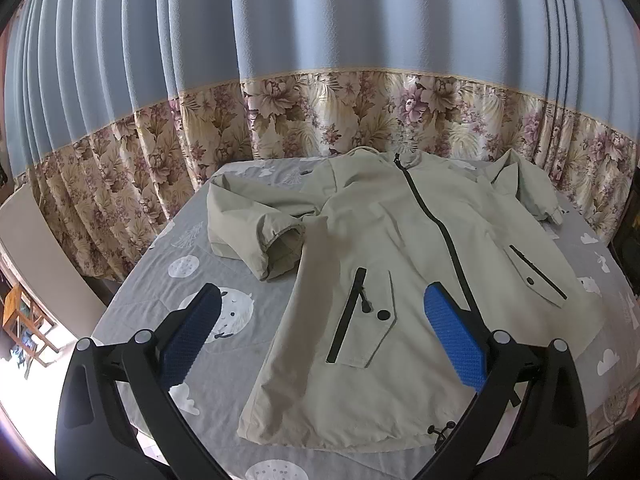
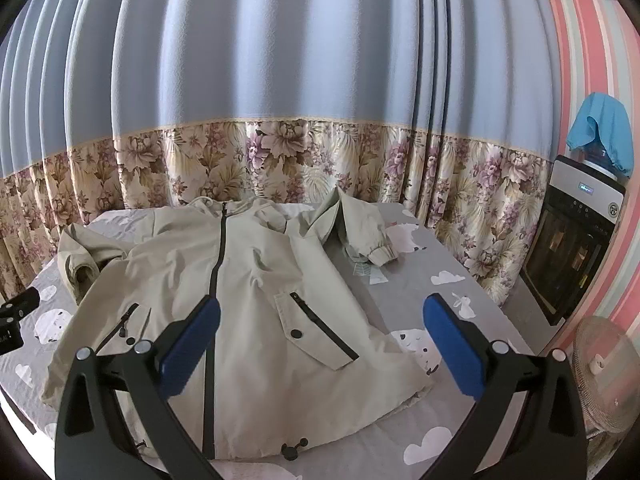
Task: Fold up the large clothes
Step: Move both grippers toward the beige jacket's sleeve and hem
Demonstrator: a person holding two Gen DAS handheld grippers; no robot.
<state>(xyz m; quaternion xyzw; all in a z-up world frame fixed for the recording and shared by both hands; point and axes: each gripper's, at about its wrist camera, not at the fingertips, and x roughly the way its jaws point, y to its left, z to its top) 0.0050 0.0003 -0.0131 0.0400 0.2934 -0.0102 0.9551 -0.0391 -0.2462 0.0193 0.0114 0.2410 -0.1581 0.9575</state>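
Note:
A pale beige hooded jacket [image 1: 400, 248] with a black zip lies front up on a grey patterned bedsheet [image 1: 160, 288], hem toward me. Its left sleeve [image 1: 248, 220] is bent back on itself; its right sleeve [image 2: 360, 232] is folded beside the shoulder. My left gripper [image 1: 324, 336] hovers above the hem's left half, open, nothing between its blue pads. In the right wrist view the same jacket [image 2: 248, 280] fills the middle. My right gripper [image 2: 320, 344] hangs open over the jacket's right pocket and hem corner, holding nothing.
Blue curtains with a floral band [image 1: 340, 112] hang right behind the bed. A water dispenser [image 2: 576, 240] under a blue cloth stands at the right, with a fan [image 2: 604, 364] in front of it. The left gripper's dark body [image 2: 16, 320] shows at the left edge.

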